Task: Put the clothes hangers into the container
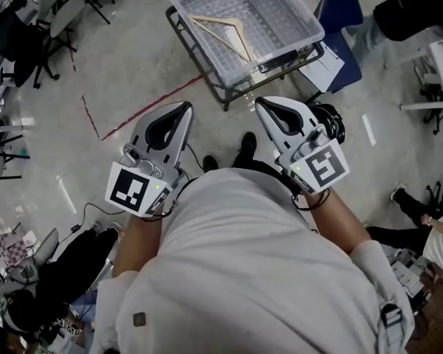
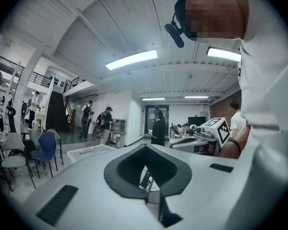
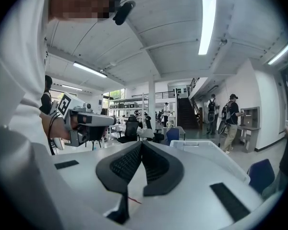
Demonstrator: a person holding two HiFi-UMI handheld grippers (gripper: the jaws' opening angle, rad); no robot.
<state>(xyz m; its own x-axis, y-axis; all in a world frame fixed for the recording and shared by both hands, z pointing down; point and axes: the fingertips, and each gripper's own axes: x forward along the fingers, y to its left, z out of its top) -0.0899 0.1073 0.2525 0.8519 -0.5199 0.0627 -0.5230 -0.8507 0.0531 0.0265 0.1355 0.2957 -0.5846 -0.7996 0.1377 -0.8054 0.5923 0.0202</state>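
Hanger, wooden, lying flat inside clear container atop dark-framed cart, so at least this part judged done. Left claw and right claw both closed on nothing, held level, side by side close to the torso, short of the cart. Probably idle carriage, with no other hanger visible to fetch.

We stand in a big open lab hall: concrete floor, strip lights on a high ceiling, stairs to a mezzanine, shelves, office chairs and people about
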